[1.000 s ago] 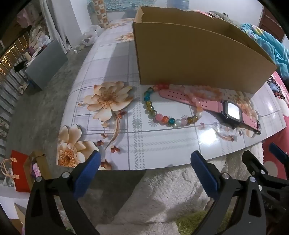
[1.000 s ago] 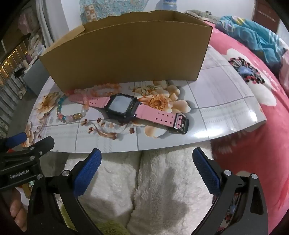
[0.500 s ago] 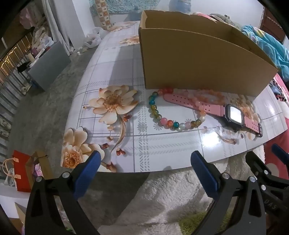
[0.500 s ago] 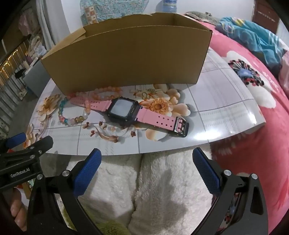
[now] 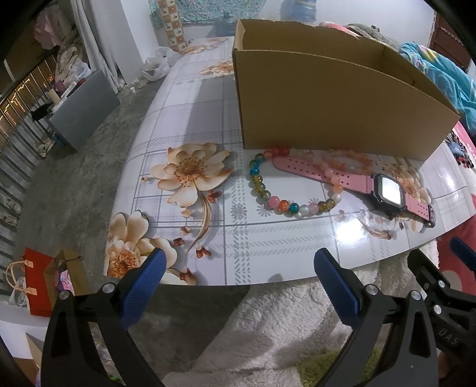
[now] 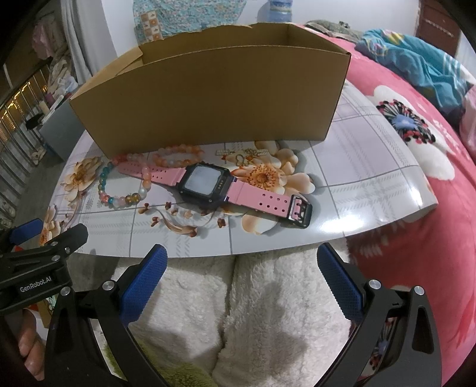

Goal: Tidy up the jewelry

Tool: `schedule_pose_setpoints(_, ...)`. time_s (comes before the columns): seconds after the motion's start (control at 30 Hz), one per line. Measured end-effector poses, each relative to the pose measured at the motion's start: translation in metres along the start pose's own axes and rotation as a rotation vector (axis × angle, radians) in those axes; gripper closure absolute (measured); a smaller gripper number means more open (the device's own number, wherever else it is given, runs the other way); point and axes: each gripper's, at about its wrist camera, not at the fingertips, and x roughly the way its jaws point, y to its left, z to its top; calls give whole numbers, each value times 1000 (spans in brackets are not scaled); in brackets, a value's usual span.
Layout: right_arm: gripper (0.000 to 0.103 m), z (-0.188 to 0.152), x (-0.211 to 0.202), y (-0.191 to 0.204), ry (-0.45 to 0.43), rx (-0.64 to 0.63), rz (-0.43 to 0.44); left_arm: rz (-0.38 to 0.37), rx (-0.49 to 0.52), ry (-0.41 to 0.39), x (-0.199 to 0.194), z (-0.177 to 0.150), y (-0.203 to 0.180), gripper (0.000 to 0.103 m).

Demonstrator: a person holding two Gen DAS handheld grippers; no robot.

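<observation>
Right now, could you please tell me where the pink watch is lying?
The pink watch lies flat on the floral table in front of the cardboard box, its left strap end overlapped by the multicoloured bead bracelet.

One watch (image 6: 208, 185), two bead bracelets (image 5: 285, 205) (image 6: 178, 156), one cardboard box (image 6: 214, 98).

Grey concrete floor (image 5: 74, 184) left of the flower-printed counter (image 5: 190, 125), with a grey cabinet (image 5: 84, 104), a red gift bag (image 5: 37, 282) and white curtains (image 5: 98, 38) on that side; a bed with a red floral blanket (image 6: 416, 148) right, white wall (image 6: 342, 10) behind.
</observation>
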Motion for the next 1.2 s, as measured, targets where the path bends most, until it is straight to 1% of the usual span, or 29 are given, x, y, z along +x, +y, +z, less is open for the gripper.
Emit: schedule_pose_setpoints(1.2,7,-1,0,-1,-4,0,3,27,4,-17,-3,-1,1,5)
